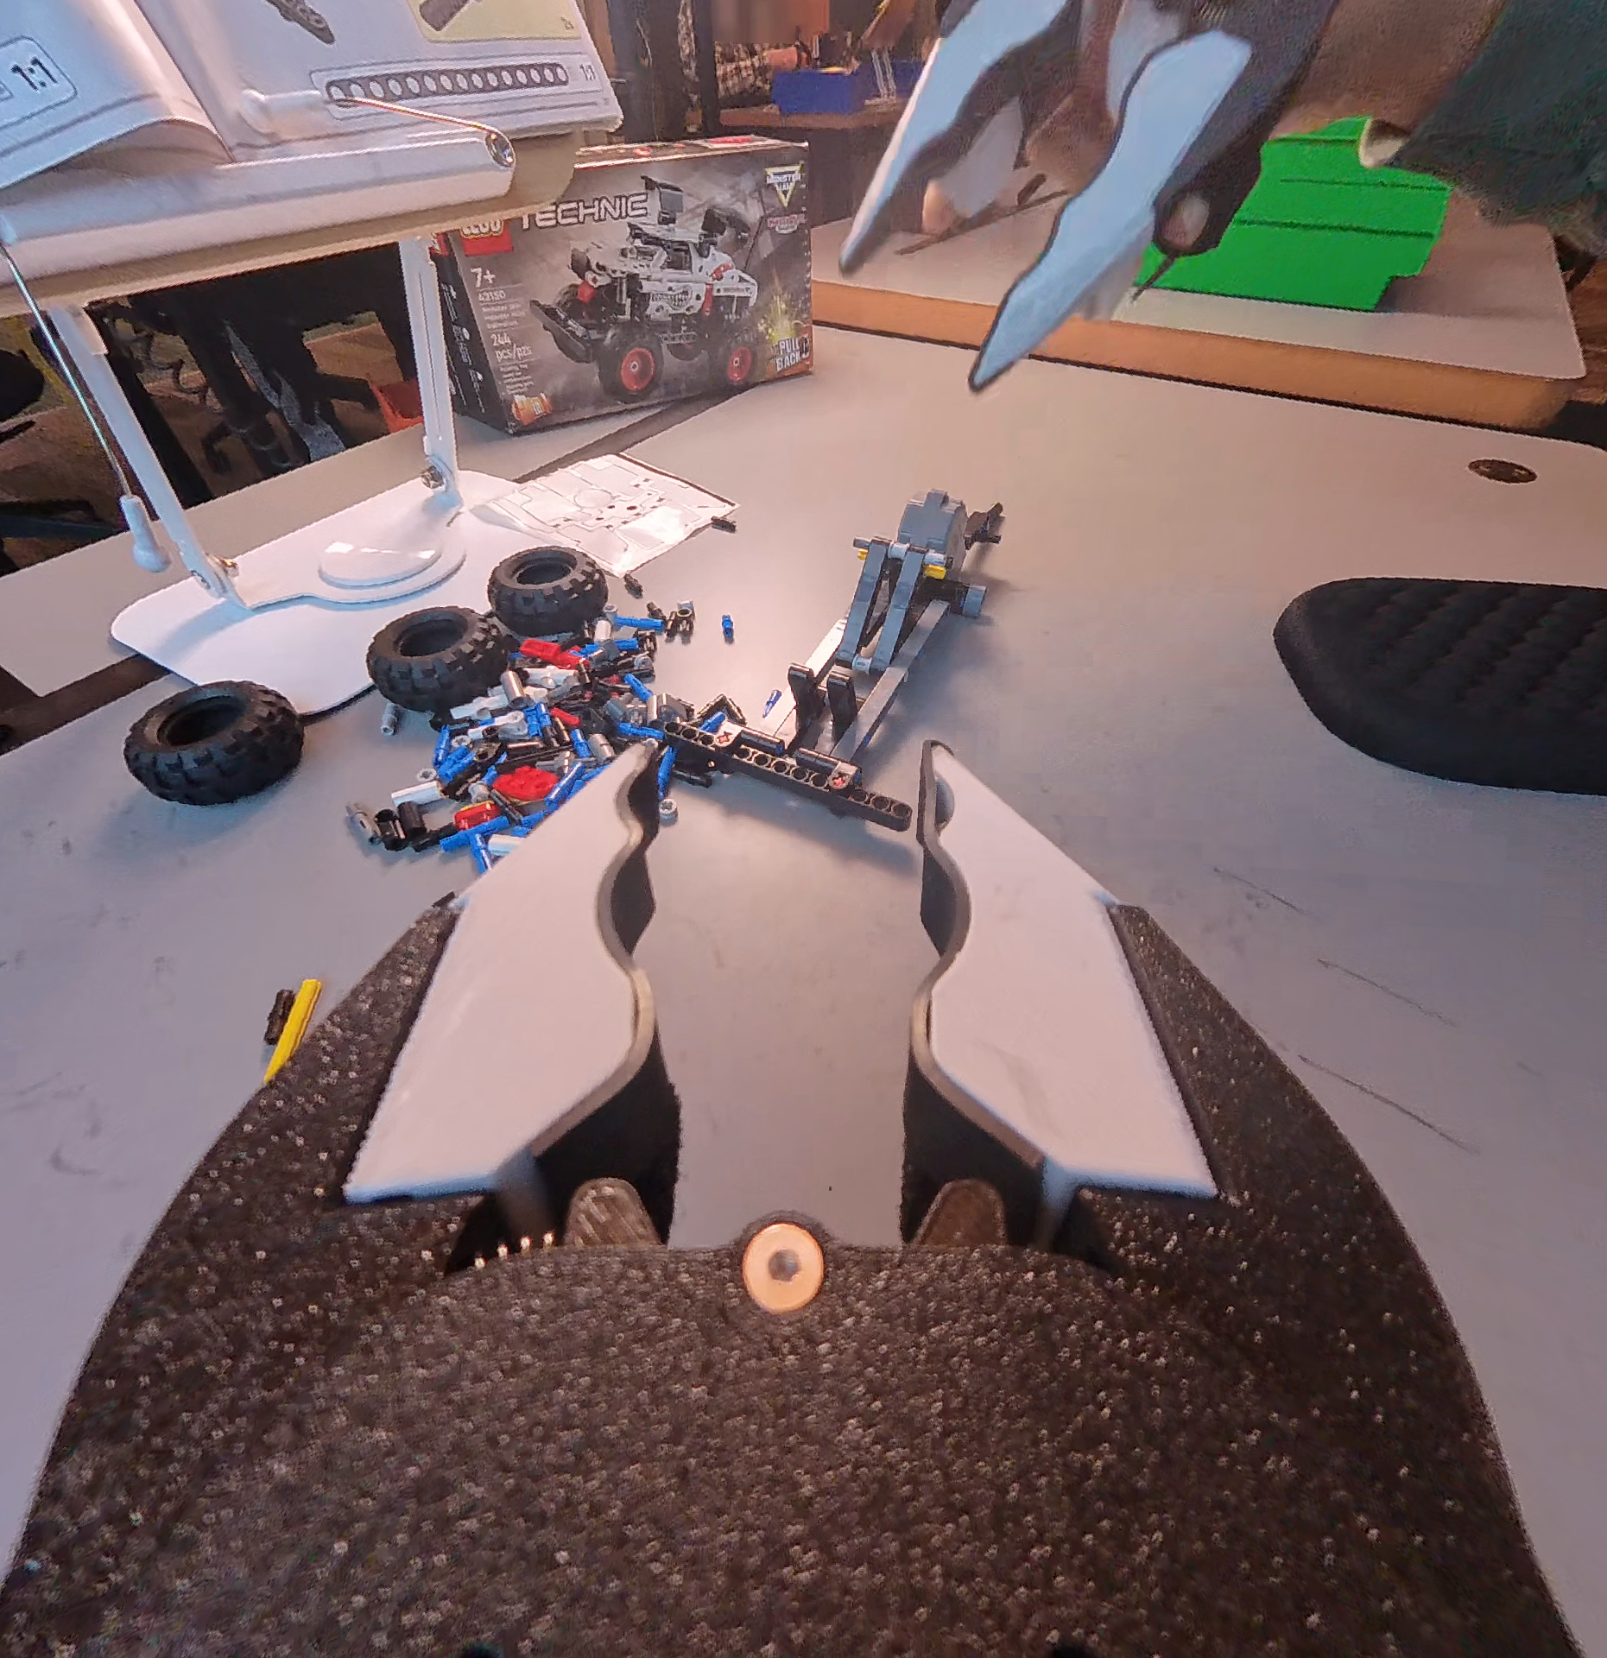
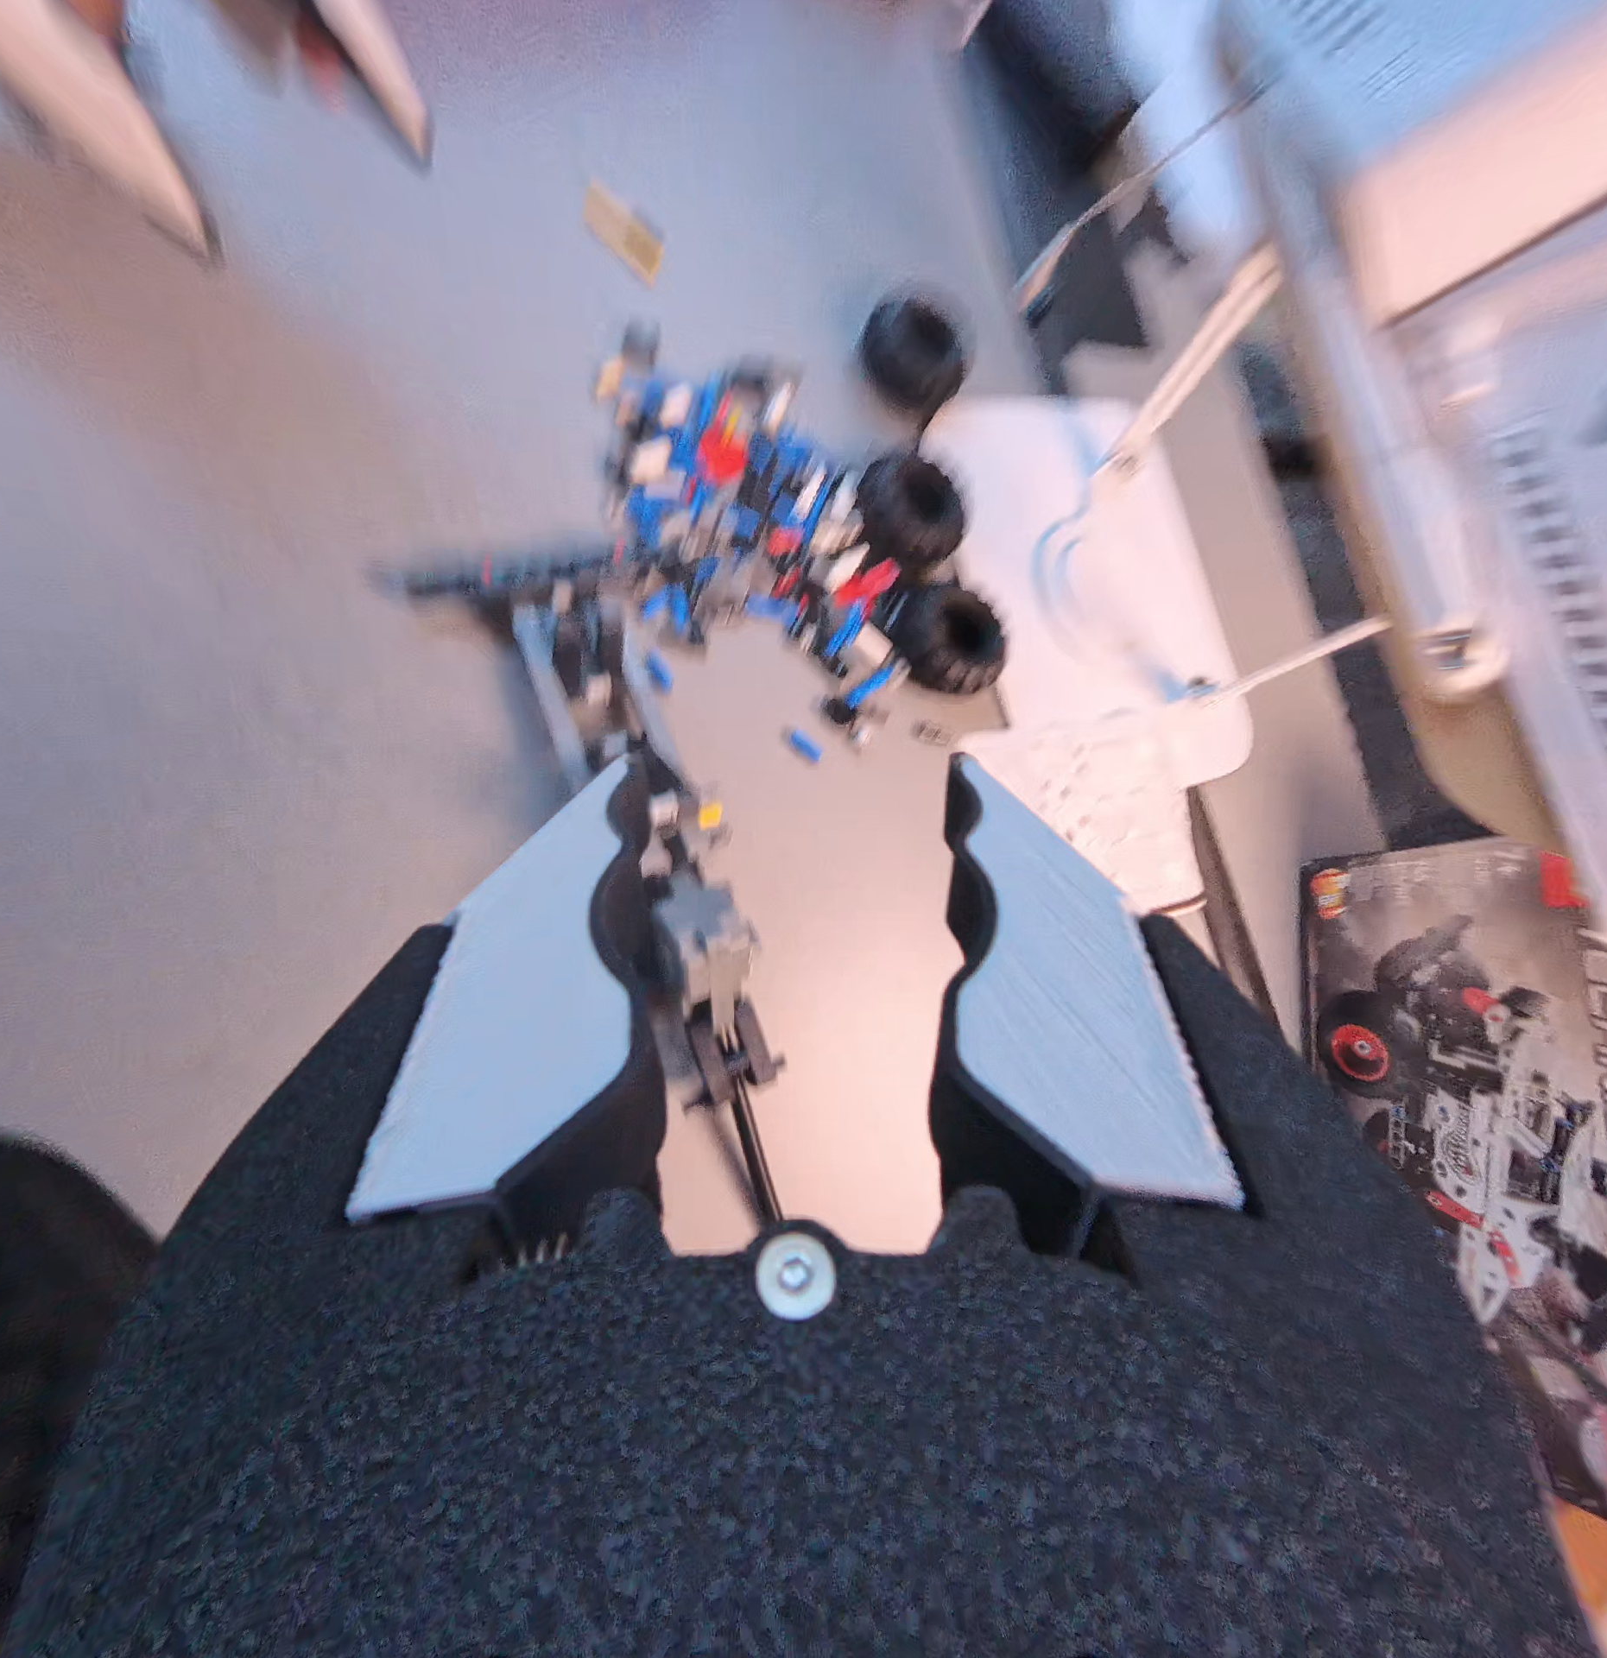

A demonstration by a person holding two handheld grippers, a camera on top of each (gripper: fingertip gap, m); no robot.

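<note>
**Both claws spread and empty above a table of building-toy parts**

The left gripper (image 1: 786,763) hangs over the grey table (image 1: 1185,807) with its jaws spread and nothing between them. Just past its tips lies a black holed beam (image 1: 786,772), which touches the near end of a long grey frame (image 1: 880,628). The frame runs away from the camera to a grey block at its far end. Left of the beam is a heap of small parts (image 1: 548,736), blue, black, red and white. Three black tyres (image 1: 212,740) lie along the heap's left side, two of them against the foot of a white stand (image 1: 288,610) that holds an open booklet (image 1: 243,72). A toy box (image 1: 629,278) stands behind, with a sheet (image 1: 602,511) flat in front of it. A yellow pin (image 1: 293,1027) lies alone near the left finger's base. A black pad (image 1: 1463,682) rests at the right.

The right gripper (image 2: 786,781) is high at the top of the left wrist view, jaws apart, holding nothing. Its own view is blurred. There the frame (image 2: 701,951) sits between its fingers, near the left one; contact cannot be judged. The heap (image 2: 737,502), tyres (image 2: 912,516) and box (image 2: 1481,1077) lie beyond and to the right.
</note>
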